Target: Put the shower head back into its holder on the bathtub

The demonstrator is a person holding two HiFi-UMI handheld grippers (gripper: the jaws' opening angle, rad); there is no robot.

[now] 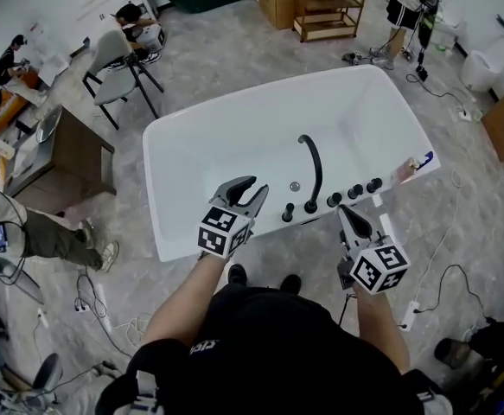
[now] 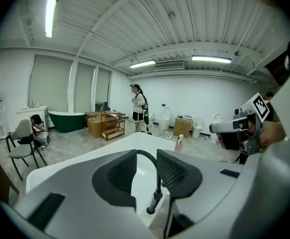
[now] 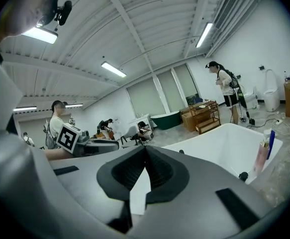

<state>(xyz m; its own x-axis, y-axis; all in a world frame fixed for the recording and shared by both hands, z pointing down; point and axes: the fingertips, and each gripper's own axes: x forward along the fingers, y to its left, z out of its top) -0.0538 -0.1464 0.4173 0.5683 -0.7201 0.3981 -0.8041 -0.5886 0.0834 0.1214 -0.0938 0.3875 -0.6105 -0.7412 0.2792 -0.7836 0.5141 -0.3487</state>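
1. While the white bathtub (image 1: 226, 137) sits low in front of the person, both grippers hang over its near edge, and neither one holds anything.
2. The left gripper (image 1: 248, 192) has its jaws apart. In the left gripper view the black bent tap (image 1: 314, 167) shows through the gap, but it is far off and not touched.
3. The right gripper (image 1: 345, 213) has its jaws pressed together with nothing in them.
4. The shower head (image 1: 288, 213) looks to be the short black piece that stands straight up on the tub's near edge, just left of the tap. I think it is sitting in its holder, but it is too small to be sure.
5. Three round black knobs (image 1: 355, 191) sit in a row on the other side of the tap.
6. So the job looks done. If that piece is the shower head, all that is left is to check that it sits snug.
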